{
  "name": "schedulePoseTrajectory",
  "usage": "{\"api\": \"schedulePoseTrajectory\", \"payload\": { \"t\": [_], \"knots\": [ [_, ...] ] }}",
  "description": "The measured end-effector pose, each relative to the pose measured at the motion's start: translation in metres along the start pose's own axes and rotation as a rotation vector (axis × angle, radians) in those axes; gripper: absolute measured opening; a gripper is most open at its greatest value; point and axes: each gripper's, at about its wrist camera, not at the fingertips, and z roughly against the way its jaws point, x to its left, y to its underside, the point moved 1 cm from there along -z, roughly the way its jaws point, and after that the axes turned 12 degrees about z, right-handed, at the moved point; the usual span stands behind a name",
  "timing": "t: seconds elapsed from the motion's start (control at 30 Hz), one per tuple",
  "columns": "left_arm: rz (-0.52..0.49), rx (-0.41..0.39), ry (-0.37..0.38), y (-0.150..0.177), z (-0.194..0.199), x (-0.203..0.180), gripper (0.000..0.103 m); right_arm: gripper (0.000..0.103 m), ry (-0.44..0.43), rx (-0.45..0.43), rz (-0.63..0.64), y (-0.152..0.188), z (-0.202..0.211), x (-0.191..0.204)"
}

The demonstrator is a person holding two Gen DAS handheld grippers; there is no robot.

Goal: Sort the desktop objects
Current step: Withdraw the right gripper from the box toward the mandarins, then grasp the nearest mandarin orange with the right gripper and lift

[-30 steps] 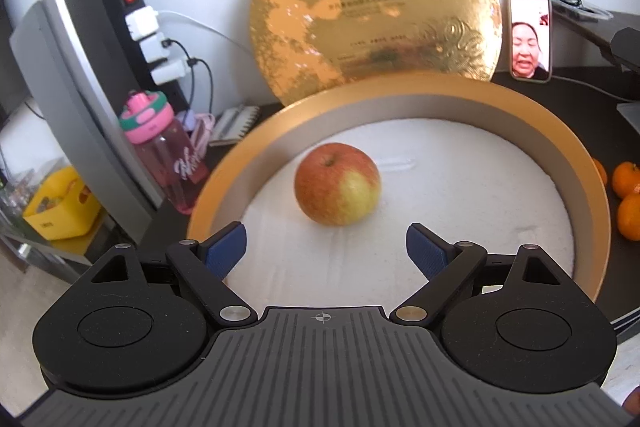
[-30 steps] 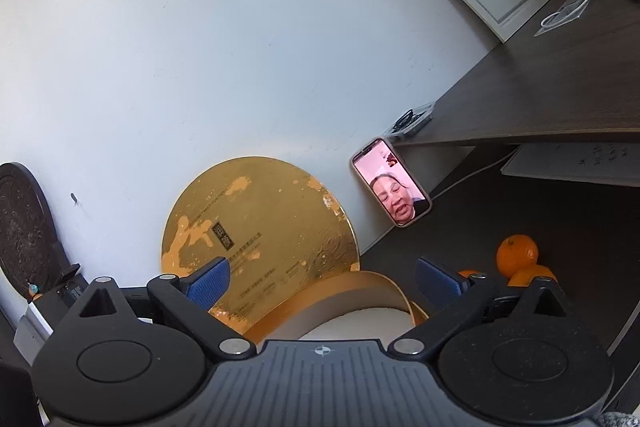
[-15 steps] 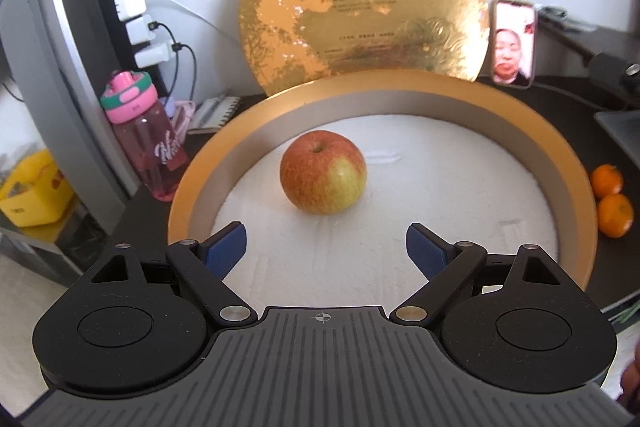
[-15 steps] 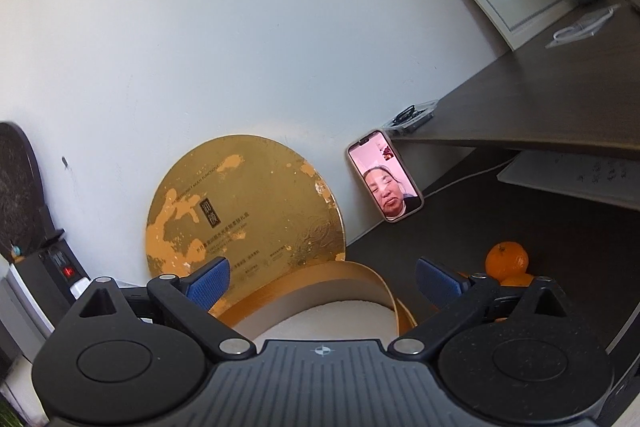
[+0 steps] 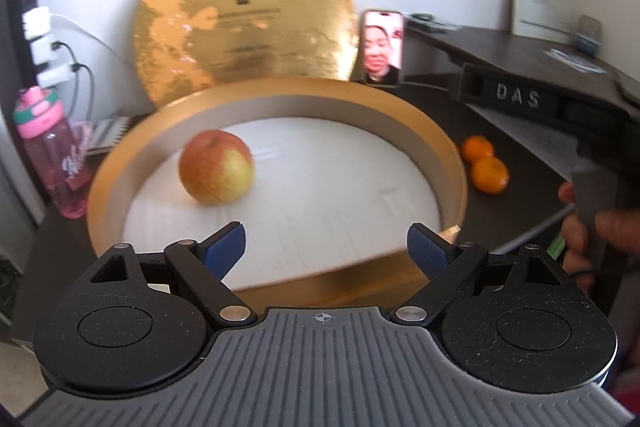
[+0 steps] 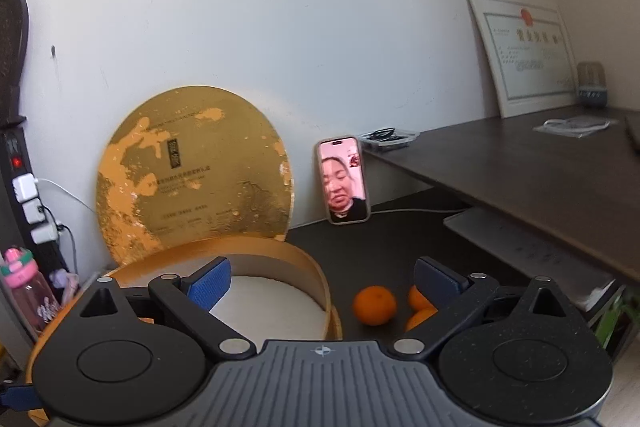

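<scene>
A red-yellow apple (image 5: 216,167) lies on the white liner of a round gold box (image 5: 452,155), left of its middle. My left gripper (image 5: 325,233) hovers over the box's near rim, short of the apple; its jaws are opening and nothing is between them. Two oranges (image 5: 489,175) sit on the dark desk just right of the box. My right gripper (image 6: 320,269) is open and empty above the desk, with the box (image 6: 316,279) at its left finger and three oranges (image 6: 374,305) just beyond its right finger.
The box's gold lid (image 6: 192,171) leans on the wall beside a propped phone (image 6: 343,181). A pink bottle (image 5: 48,151) and a power strip (image 6: 24,195) stand at the left. A raised dark shelf (image 6: 540,179) runs along the right. A hand (image 5: 580,227) grips the other tool's handle.
The left view has swung right, so the apple sits further left and the oranges and the other hand appear. Its jaws stand slightly wider. The right view has rolled level, bringing the oranges closer.
</scene>
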Motion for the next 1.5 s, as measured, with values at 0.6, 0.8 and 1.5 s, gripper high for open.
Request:
{"api": "schedulePoseTrajectory", "payload": {
  "t": [0.6, 0.8, 1.5],
  "knots": [
    [0.039, -0.006, 0.001, 0.004, 0.012, 0.024, 0.093, 0.065, 0.092, 0.229, 0.113, 0.041, -0.051, -0.038],
    [0.020, 0.003, -0.020, 0.005, 0.006, 0.017, 0.093, 0.065, 0.084, 0.223, 0.093, 0.057, -0.072, -0.043],
    [0.023, 0.031, -0.086, 0.003, -0.012, 0.014, 0.093, 0.057, 0.071, 0.276, 0.132, 0.072, -0.109, -0.052]
  ]
}}
